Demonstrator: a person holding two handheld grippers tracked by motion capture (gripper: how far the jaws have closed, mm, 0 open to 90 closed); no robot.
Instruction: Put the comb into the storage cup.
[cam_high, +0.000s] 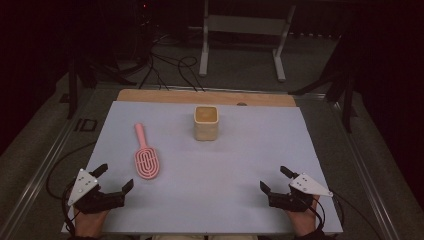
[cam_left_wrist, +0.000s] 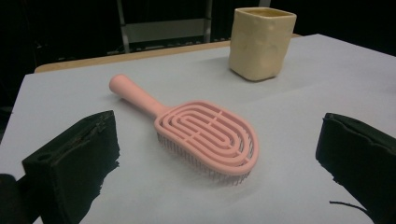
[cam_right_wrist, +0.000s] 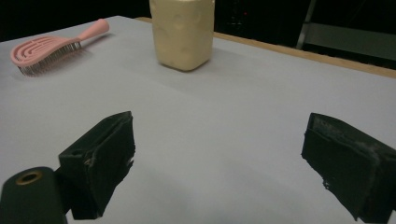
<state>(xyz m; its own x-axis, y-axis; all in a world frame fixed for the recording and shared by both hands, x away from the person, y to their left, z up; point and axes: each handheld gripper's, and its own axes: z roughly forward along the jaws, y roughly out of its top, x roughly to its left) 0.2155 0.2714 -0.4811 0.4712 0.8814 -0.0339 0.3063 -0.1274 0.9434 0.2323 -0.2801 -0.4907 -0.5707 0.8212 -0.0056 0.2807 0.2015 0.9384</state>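
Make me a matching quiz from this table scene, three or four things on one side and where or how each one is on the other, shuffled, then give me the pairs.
Things:
1. pink hairbrush
2. cream cup
3. left claw
4. wooden strip

Places or states:
A. upright near the far middle of the lilac mat
B. along the far edge of the table, beyond the mat
C. lying flat, bristles down, handle pointing away from the person
D. open and empty at the near left corner

Pairs: 1-C, 2-A, 3-D, 4-B
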